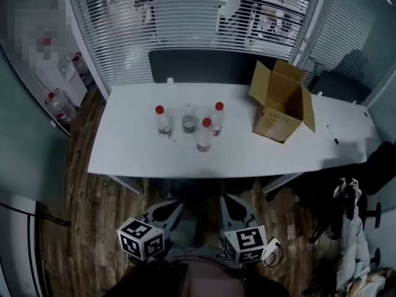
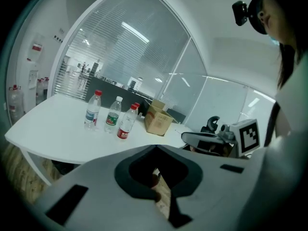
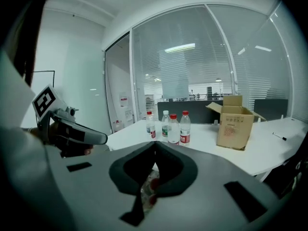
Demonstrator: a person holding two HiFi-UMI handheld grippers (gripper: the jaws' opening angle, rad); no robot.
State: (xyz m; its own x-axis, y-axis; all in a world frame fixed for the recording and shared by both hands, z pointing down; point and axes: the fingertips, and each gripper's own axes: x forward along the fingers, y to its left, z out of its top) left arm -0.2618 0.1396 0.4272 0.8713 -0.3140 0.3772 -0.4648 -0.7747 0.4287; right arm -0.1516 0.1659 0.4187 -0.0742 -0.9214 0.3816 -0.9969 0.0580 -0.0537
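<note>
Your left gripper (image 1: 164,211) is closed on nothing, jaws tip to tip, held low by your body. Your right gripper (image 1: 237,211) sits beside it, likewise closed and empty. Both are well short of the white surface (image 1: 124,153), whose near edge lies ahead of them. On it stand four bottles in a close cluster — three red-capped bottles (image 1: 163,124) and one white-capped bottle (image 1: 189,122) among them. Right of them sits one open cardboard box (image 1: 275,107).
</note>
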